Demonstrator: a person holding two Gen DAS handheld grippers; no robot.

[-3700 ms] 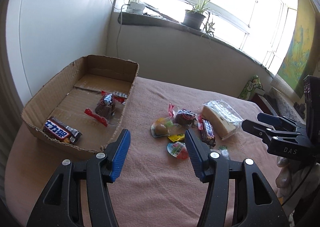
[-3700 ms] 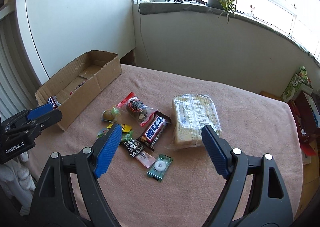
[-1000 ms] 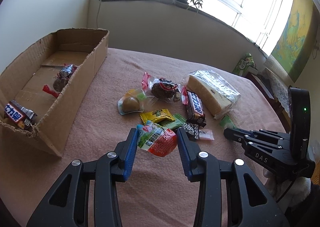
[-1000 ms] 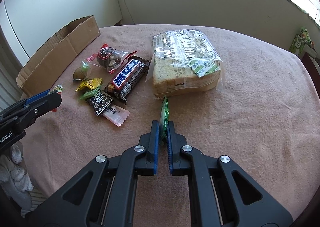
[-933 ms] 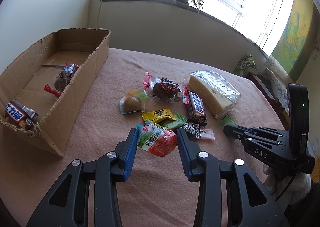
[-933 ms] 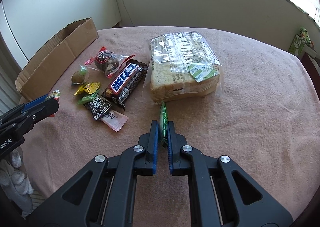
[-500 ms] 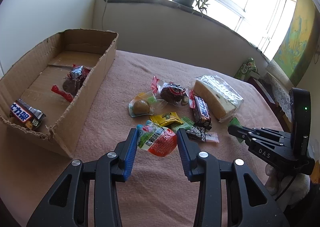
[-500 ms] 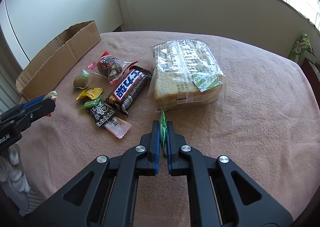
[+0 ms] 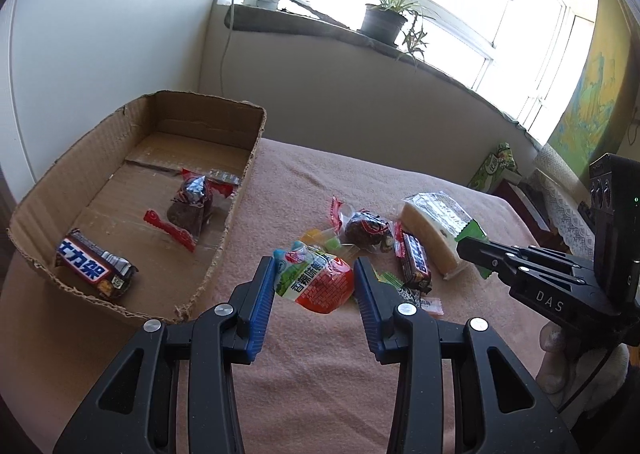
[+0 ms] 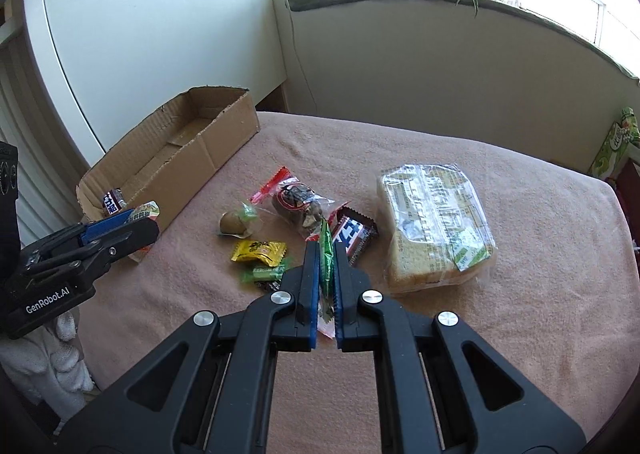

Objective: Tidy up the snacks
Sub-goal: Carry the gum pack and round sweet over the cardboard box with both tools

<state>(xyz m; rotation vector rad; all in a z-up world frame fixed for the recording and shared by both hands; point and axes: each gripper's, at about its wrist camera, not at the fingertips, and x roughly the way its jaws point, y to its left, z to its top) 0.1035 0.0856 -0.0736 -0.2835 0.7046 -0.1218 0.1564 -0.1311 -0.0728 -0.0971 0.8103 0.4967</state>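
Left hand-held gripper clamps a red-and-green snack pouch; right hand-held gripper pinches a thin green packet above the worktop.

From where I steer, the cardboard box fills the left of the left wrist view, its near wall ragged and low, its right wall standing between the pink cloth and the box floor. Inside, a chocolate bar sits at the near left corner and a dark wrapped snack mid-floor; the far end is bare cardboard. On the cloth, centre frame, loose sweets crowd together with a bagged bread loaf to their right. The lower part of both views is open cloth. The right gripper juts in from the right edge.
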